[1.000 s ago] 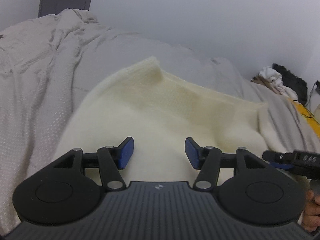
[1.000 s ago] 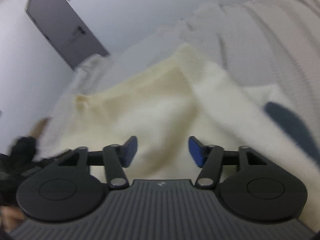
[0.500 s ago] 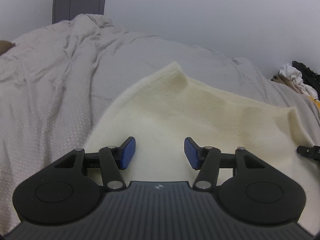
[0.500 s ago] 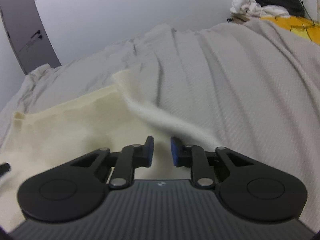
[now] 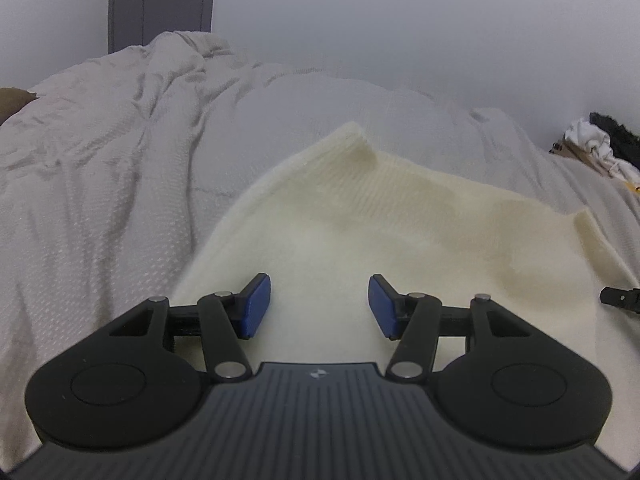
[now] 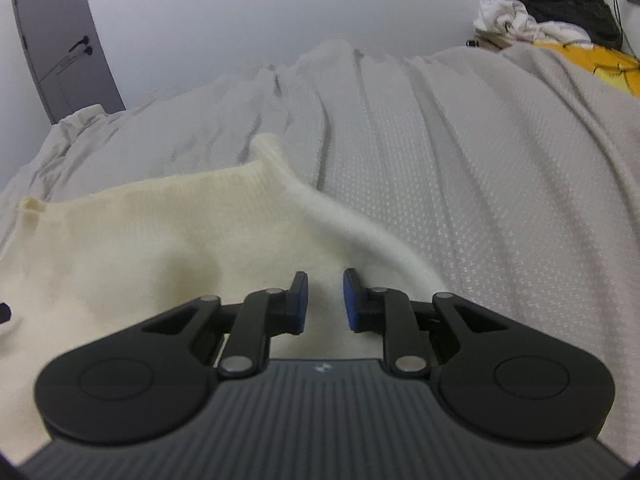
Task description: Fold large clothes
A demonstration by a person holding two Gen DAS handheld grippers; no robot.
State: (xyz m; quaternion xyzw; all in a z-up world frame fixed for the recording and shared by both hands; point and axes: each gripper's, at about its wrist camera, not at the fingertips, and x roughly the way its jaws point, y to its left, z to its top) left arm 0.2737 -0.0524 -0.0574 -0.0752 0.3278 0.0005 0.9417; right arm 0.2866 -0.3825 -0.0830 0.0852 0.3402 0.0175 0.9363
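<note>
Jaws: left gripper (image 5: 319, 305) wide apart, nothing between pads; right gripper (image 6: 323, 300) partly closed, narrow gap, nothing clamped that I can see. Cream knit garment (image 5: 384, 216) lies flat on grey bedspread (image 5: 100, 184), directly under and ahead of both jaw sets. Its right edge (image 6: 360, 232) runs just ahead-right of right jaws. Clothes pile (image 6: 548, 20) far ahead-right; door (image 5: 162, 0) far ahead-left of left jaws.

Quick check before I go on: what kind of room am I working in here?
Most likely a bedroom: the cream garment lies on a bed with a rumpled grey-white bedspread, there is a grey door, and a clothes pile beside it.
</note>
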